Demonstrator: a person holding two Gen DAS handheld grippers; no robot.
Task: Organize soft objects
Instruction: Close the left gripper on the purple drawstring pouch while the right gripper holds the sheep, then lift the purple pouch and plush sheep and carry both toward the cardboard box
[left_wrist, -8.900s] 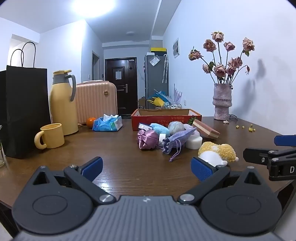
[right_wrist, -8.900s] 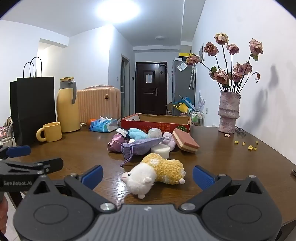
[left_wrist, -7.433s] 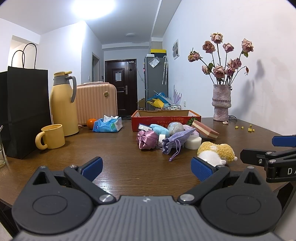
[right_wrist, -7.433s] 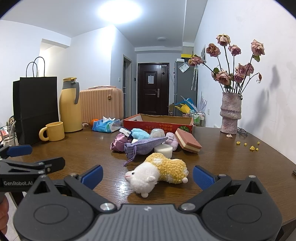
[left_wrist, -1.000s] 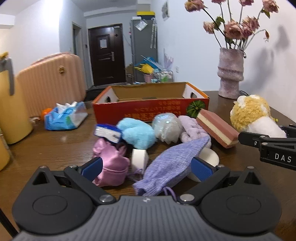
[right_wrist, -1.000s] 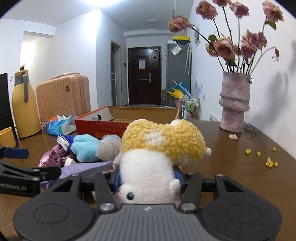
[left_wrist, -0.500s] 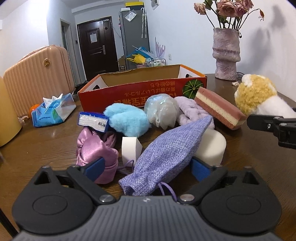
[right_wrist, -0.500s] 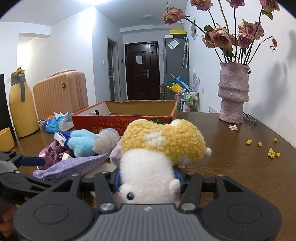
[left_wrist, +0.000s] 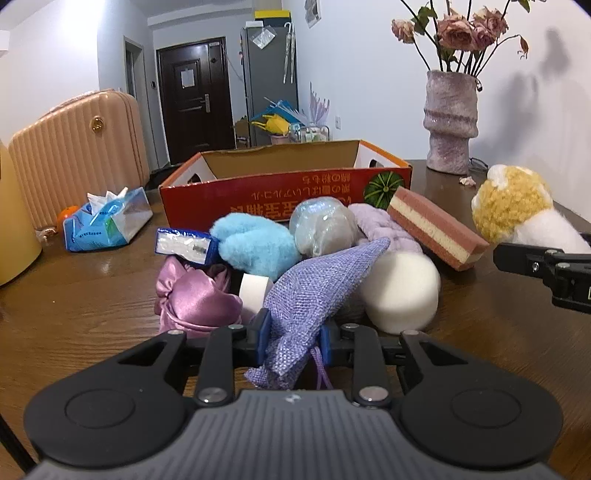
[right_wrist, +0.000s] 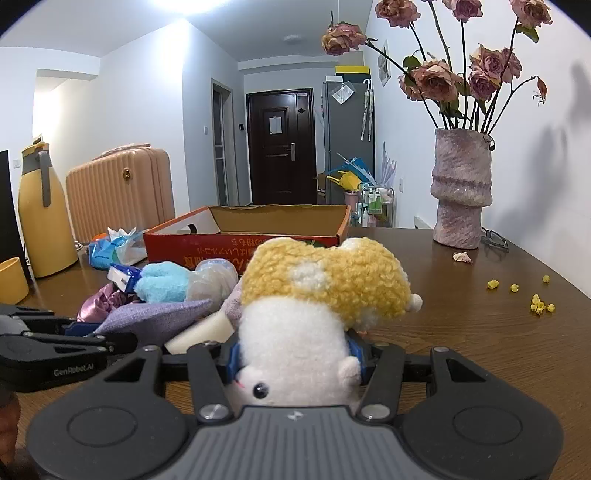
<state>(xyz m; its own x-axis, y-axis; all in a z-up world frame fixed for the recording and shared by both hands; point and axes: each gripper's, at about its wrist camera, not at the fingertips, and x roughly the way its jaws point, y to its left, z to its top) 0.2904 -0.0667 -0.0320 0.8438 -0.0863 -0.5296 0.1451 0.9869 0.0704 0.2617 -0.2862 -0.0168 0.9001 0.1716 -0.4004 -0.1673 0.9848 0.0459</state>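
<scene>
A dark wooden surface (left_wrist: 92, 306) carries a heap of soft things in front of an open red cardboard box (left_wrist: 284, 184). The left gripper (left_wrist: 293, 338) has just been closing its jaws, and they are now clamped on the near end of a lavender drawstring pouch (left_wrist: 317, 291), whose cord hangs down between them. The pouch lies at the front of the heap, its far tip leaning over a white foam cylinder (left_wrist: 400, 291). Around it sit a shiny pink satin pouch (left_wrist: 192, 299), a small white block (left_wrist: 255, 291), a fluffy blue ball (left_wrist: 255, 245), a pale translucent ball (left_wrist: 321, 225), a lilac knitted piece (left_wrist: 384, 229), and a pink-and-cream layered sponge (left_wrist: 436, 230).

The right gripper (right_wrist: 295, 356) has its jaws clamped on a yellow-and-white plush toy (right_wrist: 314, 299), held above the surface to the right of the heap, its face toward the camera.

Farther back stand a purple vase of dried roses (right_wrist: 461, 188), a yellow thermos (right_wrist: 42, 218), a blue tissue pack (left_wrist: 107, 221) and a peach suitcase (left_wrist: 77, 162).
</scene>
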